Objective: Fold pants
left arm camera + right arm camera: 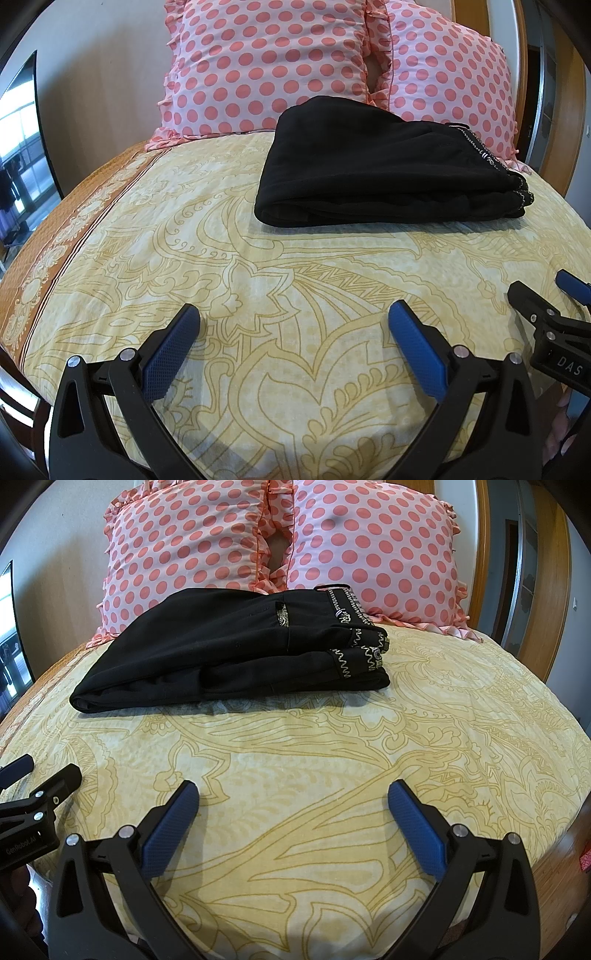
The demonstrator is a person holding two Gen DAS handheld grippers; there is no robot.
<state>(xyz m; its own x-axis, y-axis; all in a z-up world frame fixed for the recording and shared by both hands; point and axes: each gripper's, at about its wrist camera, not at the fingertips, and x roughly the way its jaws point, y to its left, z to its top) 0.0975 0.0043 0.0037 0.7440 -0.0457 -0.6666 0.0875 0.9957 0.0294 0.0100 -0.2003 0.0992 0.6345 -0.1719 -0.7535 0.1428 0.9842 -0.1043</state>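
Closest in, both tongs are spread wide with nothing in them: left tongs [293, 317] and right tongs [293, 797] hover low over the yellow bedsheet [295, 760]. Further back the black pants [229, 646] sit folded in a stack, just in front of the polka-dot pillows [207, 542]. Looks basically done; poking the stack again could easily slide the layers apart.

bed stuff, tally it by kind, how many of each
polka-dot pillows: 2, one on the left and one on the right
folded black pants: 1
patterned yellow bedsheet: 1
grippers: 2, left gripper and right gripper, both open
total: 6
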